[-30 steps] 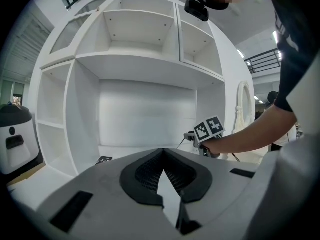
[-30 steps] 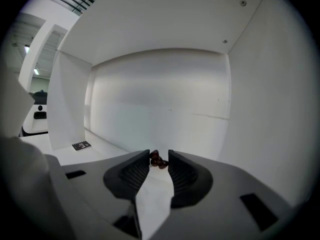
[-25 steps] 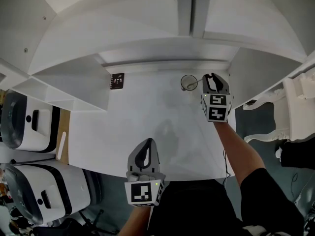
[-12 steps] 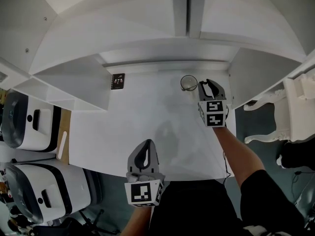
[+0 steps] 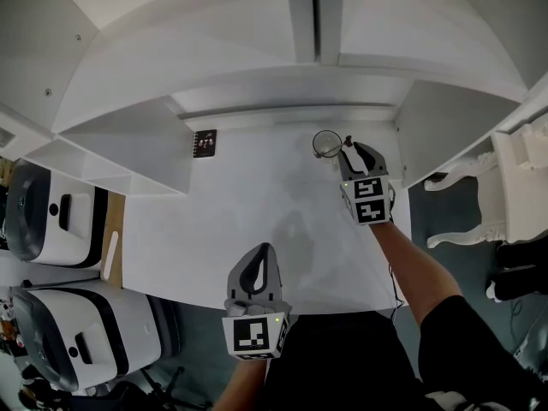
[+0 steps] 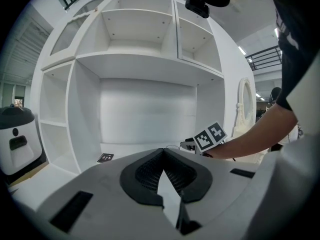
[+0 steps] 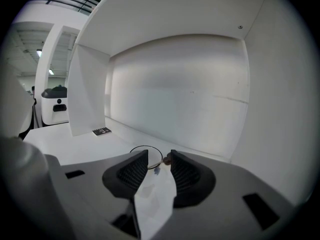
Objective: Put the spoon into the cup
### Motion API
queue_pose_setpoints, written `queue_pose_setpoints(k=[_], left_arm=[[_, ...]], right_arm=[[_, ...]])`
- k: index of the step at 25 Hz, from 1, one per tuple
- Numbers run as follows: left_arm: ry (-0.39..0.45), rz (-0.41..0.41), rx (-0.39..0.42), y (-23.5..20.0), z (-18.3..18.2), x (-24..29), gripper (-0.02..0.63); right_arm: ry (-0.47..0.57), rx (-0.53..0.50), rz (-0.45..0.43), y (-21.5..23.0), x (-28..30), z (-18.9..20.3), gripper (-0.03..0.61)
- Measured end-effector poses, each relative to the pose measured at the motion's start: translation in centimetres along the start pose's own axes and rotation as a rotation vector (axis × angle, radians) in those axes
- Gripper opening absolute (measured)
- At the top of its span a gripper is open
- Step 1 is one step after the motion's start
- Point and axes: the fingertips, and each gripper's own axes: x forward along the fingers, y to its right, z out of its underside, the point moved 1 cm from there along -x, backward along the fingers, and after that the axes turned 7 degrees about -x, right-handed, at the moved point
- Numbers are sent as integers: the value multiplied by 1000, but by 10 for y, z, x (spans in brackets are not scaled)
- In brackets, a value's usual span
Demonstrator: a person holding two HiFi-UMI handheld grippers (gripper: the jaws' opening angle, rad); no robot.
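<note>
Right tongs point(image 7: 159, 156) opening, loose around the spoon point(image 7: 167, 158) leaning in the cup point(image 7: 145, 153); left tongs point(image 6: 163, 151) clenched, empty.

No legible text, black card point(image 5: 205, 141) print too small

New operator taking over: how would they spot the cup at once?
On the white table, look to the back right corner, beside the shelf unit's side panel. The cup stands there: small clear glass, thin round rim, a spoon leaning out of it, unlike the flat black card further left.
</note>
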Motion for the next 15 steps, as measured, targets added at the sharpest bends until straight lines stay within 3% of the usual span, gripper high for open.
queue_pose_setpoints(k=[15], left_arm=[[6, 2, -7, 4, 1, -11, 8]], right_arm=[[-5, 10, 0, -3, -14, 6, 188]])
